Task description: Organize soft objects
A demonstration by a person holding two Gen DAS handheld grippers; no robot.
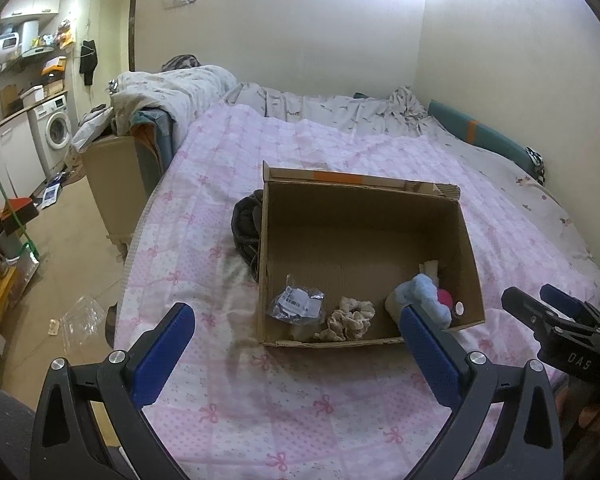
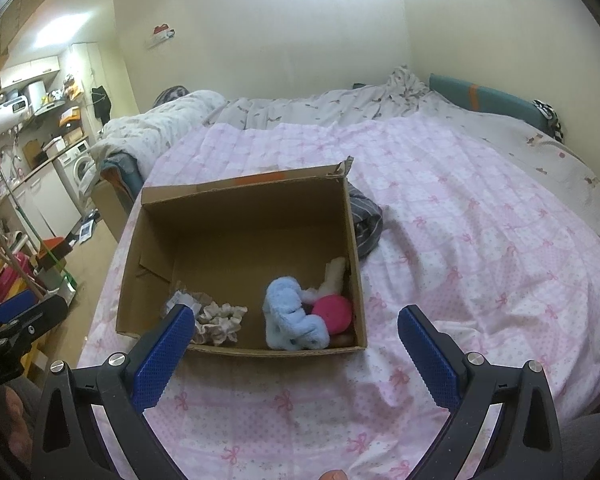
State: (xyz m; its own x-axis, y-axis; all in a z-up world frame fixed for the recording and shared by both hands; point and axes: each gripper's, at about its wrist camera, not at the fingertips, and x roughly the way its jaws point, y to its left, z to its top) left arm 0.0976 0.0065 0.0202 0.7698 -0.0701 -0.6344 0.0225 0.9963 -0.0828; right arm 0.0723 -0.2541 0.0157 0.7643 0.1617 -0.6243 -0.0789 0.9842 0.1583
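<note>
Left tongs (image 1: 296, 320) released, blue pads wide apart, empty, hovering over near edge of bed. Right tongs (image 2: 294, 322) likewise spread wide, gripping nothing, also visible at right edge of left wrist view (image 1: 540, 300). Cardboard box (image 1: 364, 216) open-topped on pink bow-print quilt (image 1: 300, 392), long axis running left-right, torn flap at far right corner. Inside box, all along near wall: light blue plush (image 2: 292, 316) near right side, long axis roughly near-far and tilted, touching pink round item (image 2: 332, 310) on its right; cream soft piece (image 2: 334, 276) just behind, leaning at right wall. Beige scrunchie (image 2: 220, 322) near centre-left, crumpled, no clear axis. Clear packet with barcode label (image 1: 298, 304) at near left corner, lying flat. Dark bundled garment (image 1: 246, 224) outside box, touching its left wall in left wrist view. Striped dark cloth (image 2: 366, 224) outside, against right wall. Washing machine (image 1: 56, 128) far left.
</note>
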